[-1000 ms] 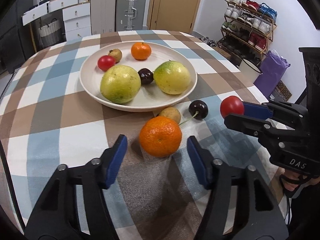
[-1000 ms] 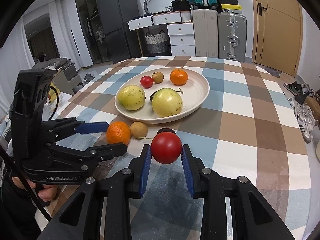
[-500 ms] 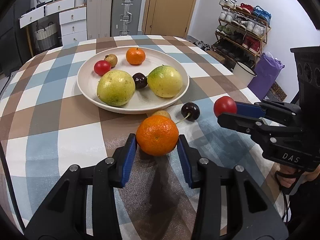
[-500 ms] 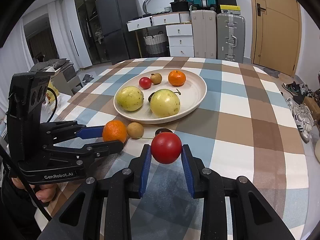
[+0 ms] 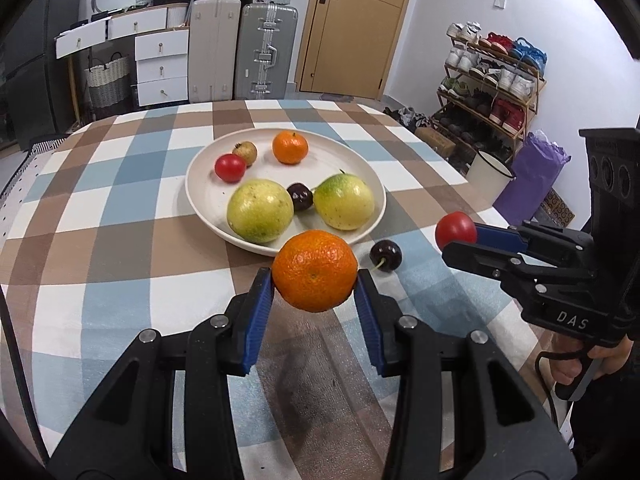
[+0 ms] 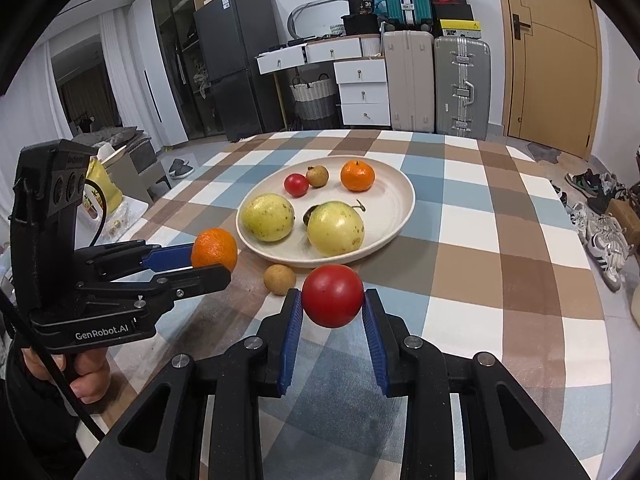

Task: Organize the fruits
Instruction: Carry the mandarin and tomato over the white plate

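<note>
My left gripper is shut on an orange mandarin and holds it off the checked tablecloth, just in front of the cream plate. My right gripper is shut on a red tomato, also lifted, to the right of the plate. The plate carries two big yellow-green fruits, a dark cherry, a small tomato, a brown longan and another mandarin. On the cloth beside the plate lie a dark cherry and a brown longan.
The table's right edge drops to a shoe rack, a white bucket and a purple bag. Drawers and suitcases stand behind the table. A person's hand holds the left gripper's handle.
My left gripper closed on the mandarin that lay on the cloth and lifted it toward the plate. The right gripper stayed put with its tomato.
</note>
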A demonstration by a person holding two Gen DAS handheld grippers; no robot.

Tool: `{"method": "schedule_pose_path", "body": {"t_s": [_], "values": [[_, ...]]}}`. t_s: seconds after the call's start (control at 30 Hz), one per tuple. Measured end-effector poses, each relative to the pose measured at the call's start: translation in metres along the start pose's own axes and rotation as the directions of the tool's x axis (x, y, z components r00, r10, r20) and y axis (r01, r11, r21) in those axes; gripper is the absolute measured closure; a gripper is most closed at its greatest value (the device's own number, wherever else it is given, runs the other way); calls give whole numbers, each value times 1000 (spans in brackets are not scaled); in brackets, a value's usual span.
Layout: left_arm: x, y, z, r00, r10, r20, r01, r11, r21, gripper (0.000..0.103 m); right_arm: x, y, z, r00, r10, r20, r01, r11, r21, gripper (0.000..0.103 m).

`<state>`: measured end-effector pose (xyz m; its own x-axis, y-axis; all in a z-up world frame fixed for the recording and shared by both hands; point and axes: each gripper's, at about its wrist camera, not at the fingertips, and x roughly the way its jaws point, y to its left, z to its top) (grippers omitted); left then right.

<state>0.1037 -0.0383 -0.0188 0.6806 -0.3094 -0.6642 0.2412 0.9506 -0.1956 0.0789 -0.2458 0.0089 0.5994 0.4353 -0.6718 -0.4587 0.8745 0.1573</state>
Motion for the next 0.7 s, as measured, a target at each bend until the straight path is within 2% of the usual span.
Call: {"method": "schedule_pose_path", "body": {"t_s": [0.4,0.7], "values": [[-23,8,23,998,30,63,-29,999,-13,65,-8,2,24,998,31,53,-30,999,-15,72],[-16,5,36,996,48,72,-48,999,0,64,-2,2,40,997,49,64,-47,999,-25,72]]}}
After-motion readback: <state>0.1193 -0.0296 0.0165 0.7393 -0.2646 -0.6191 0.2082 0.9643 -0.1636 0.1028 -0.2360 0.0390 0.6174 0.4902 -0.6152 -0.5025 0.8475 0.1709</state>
